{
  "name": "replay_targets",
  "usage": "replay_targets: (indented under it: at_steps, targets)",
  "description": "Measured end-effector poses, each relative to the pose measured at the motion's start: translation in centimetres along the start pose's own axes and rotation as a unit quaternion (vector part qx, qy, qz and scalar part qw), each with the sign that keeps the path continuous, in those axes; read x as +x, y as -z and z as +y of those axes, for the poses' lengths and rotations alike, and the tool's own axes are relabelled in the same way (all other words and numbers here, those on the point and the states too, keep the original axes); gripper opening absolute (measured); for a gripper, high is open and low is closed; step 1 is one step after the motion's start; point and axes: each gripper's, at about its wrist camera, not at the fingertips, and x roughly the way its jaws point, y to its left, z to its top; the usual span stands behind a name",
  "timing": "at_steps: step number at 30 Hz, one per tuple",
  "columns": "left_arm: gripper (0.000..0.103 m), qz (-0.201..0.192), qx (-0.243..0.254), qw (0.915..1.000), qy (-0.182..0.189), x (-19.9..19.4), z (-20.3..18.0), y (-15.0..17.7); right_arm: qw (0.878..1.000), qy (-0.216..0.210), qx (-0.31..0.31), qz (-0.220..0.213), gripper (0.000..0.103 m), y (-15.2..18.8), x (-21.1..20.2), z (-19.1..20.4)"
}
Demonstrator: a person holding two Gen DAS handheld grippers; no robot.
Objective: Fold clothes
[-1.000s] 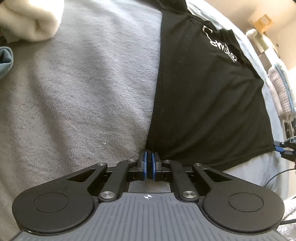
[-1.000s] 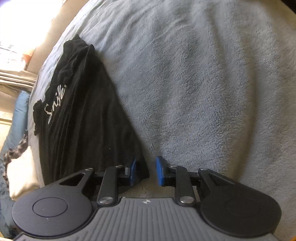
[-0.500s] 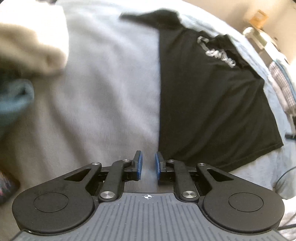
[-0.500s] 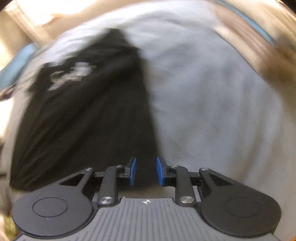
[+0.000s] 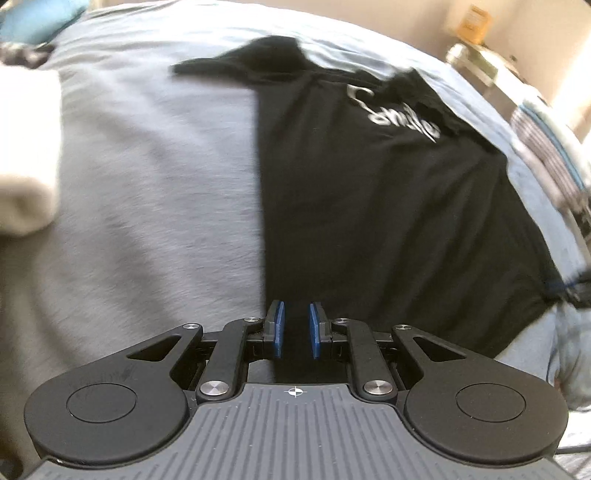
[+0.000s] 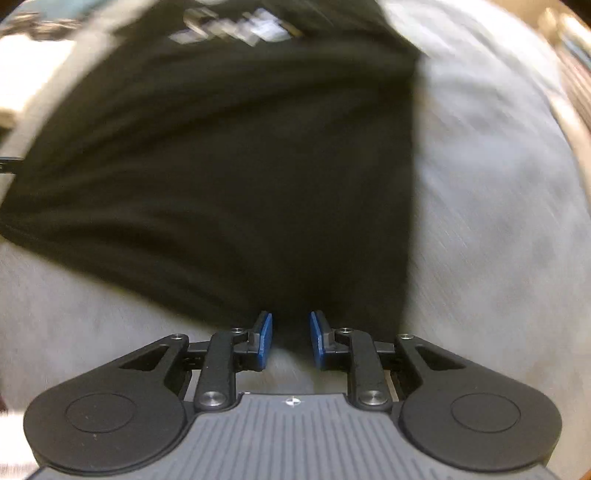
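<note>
The right tongs (image 6: 290, 339) point down at a black T-shirt (image 6: 229, 177) spread on a grey fleece blanket (image 6: 491, 206). Their blue pads (image 6: 264, 341) stand slightly apart with nothing pinched between them; the gap frames the shirt's near hem and a strip of blanket below it. White lettering (image 6: 236, 27), too smeared to read, sits at the shirt's far end. The shirt's right edge runs straight up the picture. The whole view is motion-blurred.
</note>
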Motion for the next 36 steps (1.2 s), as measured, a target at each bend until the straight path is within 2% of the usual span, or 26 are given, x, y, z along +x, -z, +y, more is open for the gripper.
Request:
replay_targets:
  at_steps: [2,4,6,8,10,12,14,16,18,21,24,25,27,30,35,36]
  targets:
    - [0.014,-0.006,0.012,0.9999,0.008,-0.1,-0.3,-1.1,0.999,0.037,-0.006,0.024,0.023,-0.3,-1.2,-0.4]
    - [0.014,-0.009,0.030,0.9991,0.027,0.9,-1.5,-2.7,0.999,0.035,-0.022,-0.015,0.023,-2.0,-2.4,0.3]
    - [0.014,-0.012,0.055,0.9971,0.052,2.7,-3.4,-4.4,0.998,0.008,-0.021,-0.061,0.023,-4.9,-2.4,1.7]
    - [0.014,-0.021,0.082,0.9935,0.076,4.6,-5.8,-5.8,0.997,-0.012,-0.022,-0.067,0.023,-6.2,-0.6,2.7]
    - [0.014,-0.022,0.096,0.9919,0.080,6.4,-7.1,-7.0,0.997,-0.031,-0.023,-0.072,0.023,-7.5,1.2,3.7]
    - [0.014,-0.021,0.097,0.9919,0.078,7.6,-7.4,-8.2,0.998,-0.038,-0.005,-0.047,0.023,-5.9,2.4,3.7]
    - [0.014,-0.034,0.093,0.9923,0.074,7.9,-6.6,-9.4,0.999,-0.049,0.015,-0.016,0.023,-3.7,1.5,2.7]
    - [0.014,-0.041,0.091,0.9931,0.062,8.5,-5.8,-10.4,0.998,-0.049,0.036,0.035,0.022,-2.6,0.8,1.5]
    - [0.014,-0.049,0.090,0.9937,0.046,9.3,-5.3,-11.5,0.998,-0.030,0.025,0.039,0.022,-3.3,-0.4,1.2]
    - [0.014,-0.060,0.097,0.9932,0.024,11.0,-5.4,-12.9,0.999,-0.028,0.013,-0.033,0.022,-8.4,-0.4,1.1]
    - [0.014,-0.069,0.087,0.9938,0.010,12.1,-5.3,-13.6,0.994,-0.026,0.000,-0.108,0.022,-13.6,-0.3,1.1]
    - [0.014,-0.071,0.080,0.9942,0.009,12.3,-5.2,-13.8,0.993,-0.025,0.004,-0.115,0.022,-14.5,0.6,0.8]
    - [0.015,-0.075,0.072,0.9945,0.009,12.4,-4.9,-14.0,0.996,-0.003,0.010,-0.083,0.022,-14.6,2.7,0.2]
    - [0.015,-0.079,0.064,0.9947,0.014,12.5,-4.4,-13.9,0.997,-0.025,0.041,-0.054,0.022,-10.1,2.3,-0.8]
    - [0.015,-0.088,0.060,0.9941,0.024,12.7,-3.9,-13.6,0.990,-0.028,0.113,0.079,0.023,-2.1,1.0,-2.2]
    - [0.015,-0.089,0.058,0.9940,0.025,12.7,-3.8,-13.7,0.990,-0.015,0.105,0.087,0.023,-2.2,0.4,-2.0]
